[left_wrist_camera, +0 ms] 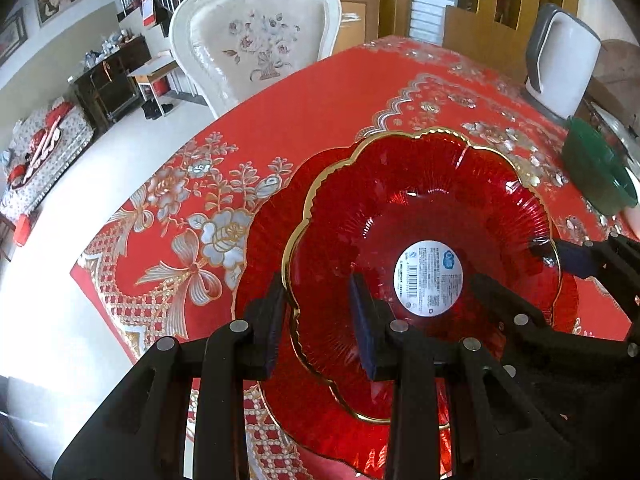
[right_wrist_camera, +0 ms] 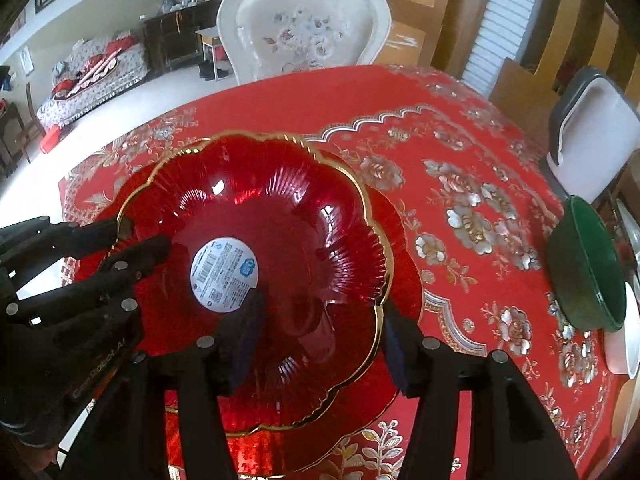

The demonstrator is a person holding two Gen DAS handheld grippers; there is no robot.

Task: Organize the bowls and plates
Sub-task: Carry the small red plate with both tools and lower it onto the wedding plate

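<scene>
A red glass plate [left_wrist_camera: 420,200] [right_wrist_camera: 280,200] with a scalloped gold rim and a round white sticker lies on a larger red plate [left_wrist_camera: 264,240] [right_wrist_camera: 404,248] on the red flowered tablecloth. My left gripper [left_wrist_camera: 318,320] [right_wrist_camera: 140,236] straddles the upper plate's left rim, one pad outside and one inside, shut on it. On the opposite rim my right gripper [right_wrist_camera: 320,344] [left_wrist_camera: 536,272] stands open, the gold edge running between its fingers, close to the outer pad.
A green bowl [left_wrist_camera: 596,172] [right_wrist_camera: 588,264] sits at the table's right, against a white dish [right_wrist_camera: 624,340]. A white kettle [left_wrist_camera: 560,64] [right_wrist_camera: 592,136] stands behind it. A white chair [left_wrist_camera: 256,44] [right_wrist_camera: 304,28] faces the far edge. The tablecloth's corner hangs left.
</scene>
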